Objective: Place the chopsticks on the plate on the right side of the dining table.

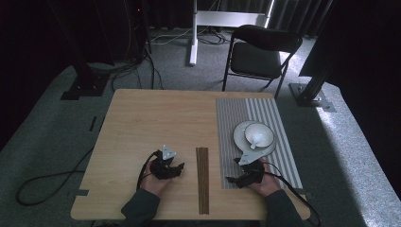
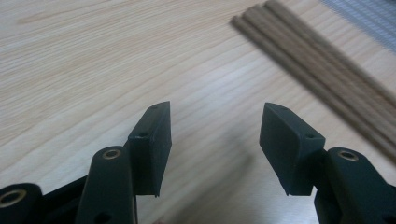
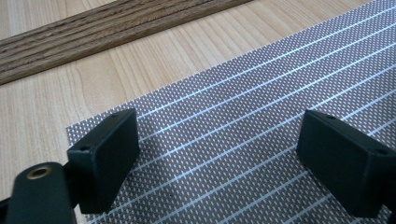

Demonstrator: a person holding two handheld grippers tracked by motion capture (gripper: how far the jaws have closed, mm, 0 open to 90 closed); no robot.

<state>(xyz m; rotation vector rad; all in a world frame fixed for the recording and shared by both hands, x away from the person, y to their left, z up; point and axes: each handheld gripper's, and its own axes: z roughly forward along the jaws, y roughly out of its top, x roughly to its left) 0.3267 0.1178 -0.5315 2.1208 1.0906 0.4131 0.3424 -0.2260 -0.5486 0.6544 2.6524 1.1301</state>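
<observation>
The chopsticks (image 1: pixel 202 179) are slim, dark-brown wooden sticks with a visible grain, laid side by side in one tight, straight bundle on the bare wood of the counter (image 1: pixel 142 123), running from the near edge away from the person, between the two hands. In the left tongs' view about four sticks (image 2: pixel 322 70) can be told apart; the exact count is not sure. Just to their right lies one grey striped placemat (image 1: pixel 257 118), and on it stands one white plate (image 1: pixel 246 139) carrying one white bowl (image 1: pixel 259 134) with something small and white inside that is too small to name. One dark folding chair (image 1: pixel 260 52) stands on the floor beyond the counter. The left tongs (image 1: pixel 176 169) sit near the left of the sticks, jaws spread wide over bare wood, gripping nothing. The right tongs (image 1: pixel 232 179) hover over the mat's near left corner, jaws likewise wide apart and empty, with the sticks (image 3: pixel 107 28) close beyond them.
</observation>
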